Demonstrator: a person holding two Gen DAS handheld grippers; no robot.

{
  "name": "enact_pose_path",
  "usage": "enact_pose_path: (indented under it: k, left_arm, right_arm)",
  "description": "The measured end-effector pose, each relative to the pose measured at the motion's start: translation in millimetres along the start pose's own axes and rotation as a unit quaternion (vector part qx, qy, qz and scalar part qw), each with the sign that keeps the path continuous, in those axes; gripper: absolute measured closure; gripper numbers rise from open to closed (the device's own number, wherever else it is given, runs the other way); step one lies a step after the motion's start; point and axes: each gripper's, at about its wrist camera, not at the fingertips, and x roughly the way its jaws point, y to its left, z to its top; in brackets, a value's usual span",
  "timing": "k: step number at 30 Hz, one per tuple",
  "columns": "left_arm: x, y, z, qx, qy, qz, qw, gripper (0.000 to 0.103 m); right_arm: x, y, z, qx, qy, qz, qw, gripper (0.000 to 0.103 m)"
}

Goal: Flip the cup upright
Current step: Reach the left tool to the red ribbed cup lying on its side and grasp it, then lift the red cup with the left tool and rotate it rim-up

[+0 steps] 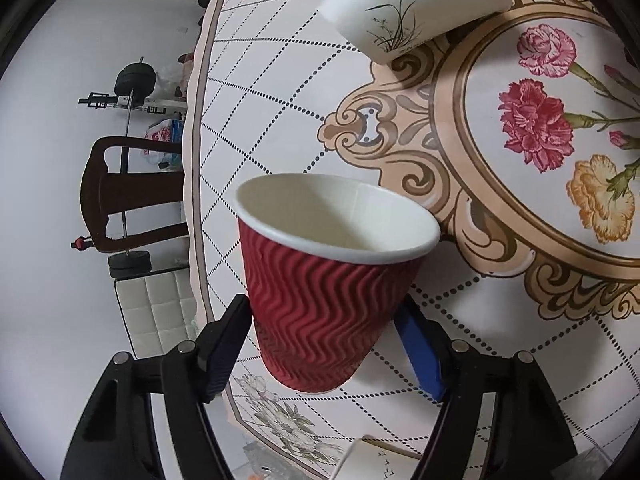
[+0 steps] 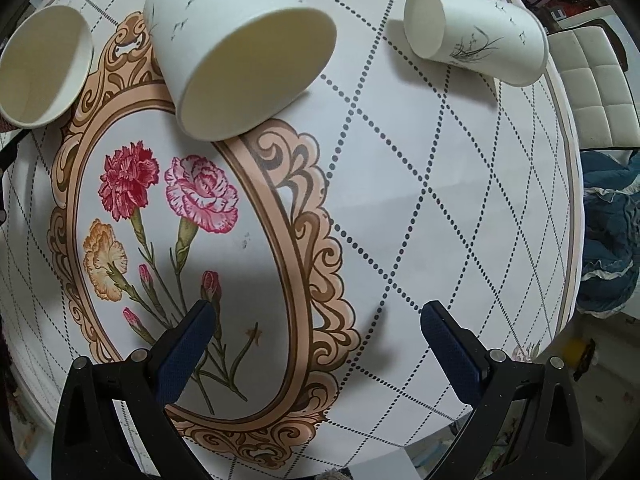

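Observation:
My left gripper [image 1: 324, 316] is shut on a red ripple-wall paper cup [image 1: 324, 300], its white open mouth facing up and slightly tilted, above the floral table [image 1: 280, 92]. A white paper cup [image 1: 416, 4] with a grass print lies on its side farther off. In the right wrist view my right gripper [image 2: 316, 316] is open and empty above the table [image 2: 440, 200]. Ahead of it a white cup [image 2: 244, 52] lies on its side with the mouth toward me, another white cup [image 2: 480, 32] lies with its base toward me, and the red cup's open mouth [image 2: 40, 68] shows at the left edge.
A dark wooden chair [image 1: 128, 196] and a barbell [image 1: 128, 160] stand beyond the table edge in the left view. A white padded seat [image 2: 592, 84] and blue fabric [image 2: 612, 232] lie off the table's right edge. Another white cup [image 1: 372, 460] peeks in at the bottom.

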Motion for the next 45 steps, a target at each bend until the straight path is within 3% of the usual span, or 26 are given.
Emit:
enact_pose_path:
  k: [3,10,16,20,25,29,31,32,34,35,37,42,45]
  left_arm:
    - [-2.7,4.0,-3.1,-0.013,0.002,0.000,0.9999,0.032]
    - [-20.8,24.8,-12.1,-0.076,0.005,-0.008,0.9970,0.032]
    - [-50.8,40.4,-19.9,-0.175,0.017,-0.038,0.9837,0.032]
    - [-75.1,42.2,-26.1,-0.261,0.029,-0.075,0.9621,0.032]
    - [-101.8,26.6,-31.8,-0.359,0.053,-0.114,0.9249,0.032]
    - [-114.7,3.5,-38.9,-0.436,0.084,-0.147,0.8838,0.032]
    - [-117.2,-11.1,-44.9,-0.487,0.107,-0.172,0.8498,0.032]
    - [-118.0,-16.0,-47.6,-0.501,0.114,-0.178,0.8390,0.032]
    - [-119.3,-29.3,-52.0,-0.541,0.133,-0.199,0.8062,0.032]
    - [-120.2,-36.8,-54.2,-0.561,0.141,-0.211,0.7878,0.032]
    - [-117.6,-50.3,-59.8,-0.607,0.155,-0.240,0.7416,0.032]
    - [-109.8,-74.4,-61.4,-0.684,0.168,-0.297,0.6447,0.032]
    - [-98.0,-84.1,-60.4,-0.714,0.173,-0.325,0.5949,0.032]
  right_arm:
    - [-23.0,-1.1,-11.8,0.002,-0.003,-0.005,1.000,0.000]
    - [-34.9,3.6,-21.4,0.006,-0.007,-0.006,1.000,0.000]
    - [-49.4,1.3,-36.5,0.004,-0.016,-0.007,1.000,0.000]
    - [-60.7,-4.4,-45.8,-0.004,-0.025,-0.007,1.000,0.000]
    - [-68.7,-14.5,-61.2,-0.018,-0.035,-0.003,0.999,0.000]
    - [-68.9,-28.4,-73.1,-0.038,-0.036,-0.001,0.999,0.000]
    - [-64.3,-34.8,-79.6,-0.053,-0.037,-0.003,0.998,0.000]
    - [-62.7,-37.9,-81.5,-0.062,-0.038,-0.005,0.997,0.000]
    - [-61.7,-32.9,-80.6,-0.072,-0.038,-0.008,0.997,0.000]
    - [-60.2,-35.2,-81.6,-0.075,-0.039,-0.008,0.996,0.000]
    - [-54.5,-42.2,-79.7,-0.080,-0.037,-0.004,0.996,0.000]
    - [-40.5,-54.5,-74.1,-0.089,-0.032,0.001,0.996,0.000]
    - [-33.3,-58.7,-75.1,-0.090,-0.028,0.001,0.996,0.000]
